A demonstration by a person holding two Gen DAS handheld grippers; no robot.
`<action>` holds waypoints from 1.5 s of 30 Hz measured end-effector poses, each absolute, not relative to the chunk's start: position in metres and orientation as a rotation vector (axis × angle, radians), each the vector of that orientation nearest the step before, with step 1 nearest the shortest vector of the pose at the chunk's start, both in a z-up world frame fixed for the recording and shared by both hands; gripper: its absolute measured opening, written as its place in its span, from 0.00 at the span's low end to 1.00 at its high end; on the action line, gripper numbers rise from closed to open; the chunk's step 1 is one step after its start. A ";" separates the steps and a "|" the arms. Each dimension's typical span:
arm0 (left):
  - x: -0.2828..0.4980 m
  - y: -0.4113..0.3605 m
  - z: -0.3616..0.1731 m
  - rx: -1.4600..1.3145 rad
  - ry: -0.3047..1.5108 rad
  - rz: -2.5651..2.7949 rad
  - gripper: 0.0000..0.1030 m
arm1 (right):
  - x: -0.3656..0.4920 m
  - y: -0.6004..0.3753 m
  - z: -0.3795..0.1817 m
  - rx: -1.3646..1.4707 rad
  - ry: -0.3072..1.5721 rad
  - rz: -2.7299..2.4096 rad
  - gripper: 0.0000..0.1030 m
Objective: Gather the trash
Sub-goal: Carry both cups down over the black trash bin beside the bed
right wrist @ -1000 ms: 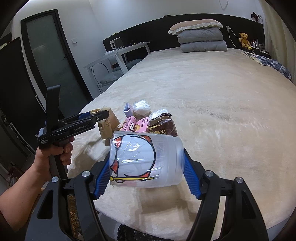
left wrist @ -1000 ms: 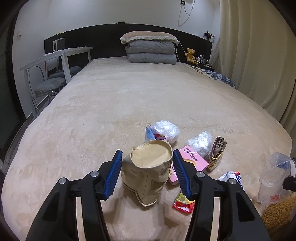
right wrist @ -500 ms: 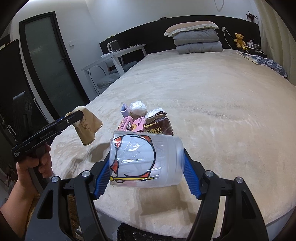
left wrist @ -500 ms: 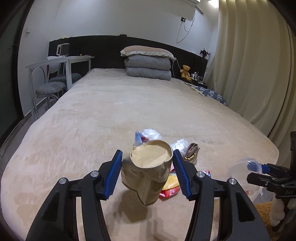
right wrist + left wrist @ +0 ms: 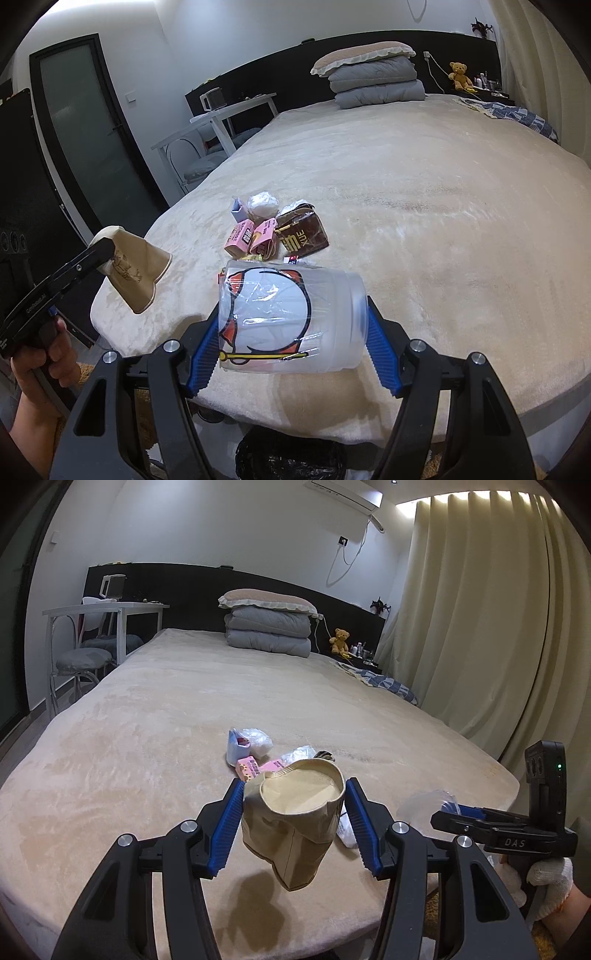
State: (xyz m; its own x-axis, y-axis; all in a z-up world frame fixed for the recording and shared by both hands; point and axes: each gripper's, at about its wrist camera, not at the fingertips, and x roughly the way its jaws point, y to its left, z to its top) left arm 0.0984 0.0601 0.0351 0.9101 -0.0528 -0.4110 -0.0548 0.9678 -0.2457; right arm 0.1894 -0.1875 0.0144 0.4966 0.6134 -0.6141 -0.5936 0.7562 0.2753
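My left gripper [image 5: 293, 821] is shut on a crushed tan paper cup [image 5: 295, 819] and holds it in the air above the bed's near edge; the cup also shows in the right wrist view [image 5: 136, 269]. My right gripper [image 5: 291, 332] is shut on a clear plastic cup [image 5: 288, 317] with a cartoon print, held on its side above the bed's edge. A pile of trash lies on the bed: pink boxes [image 5: 253, 236], a brown wrapper [image 5: 303, 236], a blue carton [image 5: 238, 210] and crumpled plastic [image 5: 263, 203]. A black-lined bin [image 5: 291, 458] stands on the floor below the right gripper.
The beige bed [image 5: 221, 701] fills both views, with folded grey bedding [image 5: 267, 635] at its head. A white desk and chairs [image 5: 92, 642] stand at the left. Curtains [image 5: 498, 627] hang on the right. A dark door [image 5: 92, 129] is at the left.
My left gripper has lifted the paper cup off the bed and drawn back toward the near edge. The right gripper holds the plastic cup in nearly the same place.
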 end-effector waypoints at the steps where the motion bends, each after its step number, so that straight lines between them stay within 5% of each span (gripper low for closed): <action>1: 0.094 0.057 0.034 -0.265 0.427 -0.006 0.52 | 0.186 -0.190 0.013 0.034 0.759 0.728 0.68; 27: 0.024 0.006 -0.011 -0.359 0.531 -0.061 0.52 | 0.117 -0.203 -0.024 0.095 0.868 0.715 0.68; 45: 0.022 -0.003 -0.062 -0.460 0.750 0.026 0.52 | 0.121 -0.192 -0.093 0.142 1.212 0.638 0.68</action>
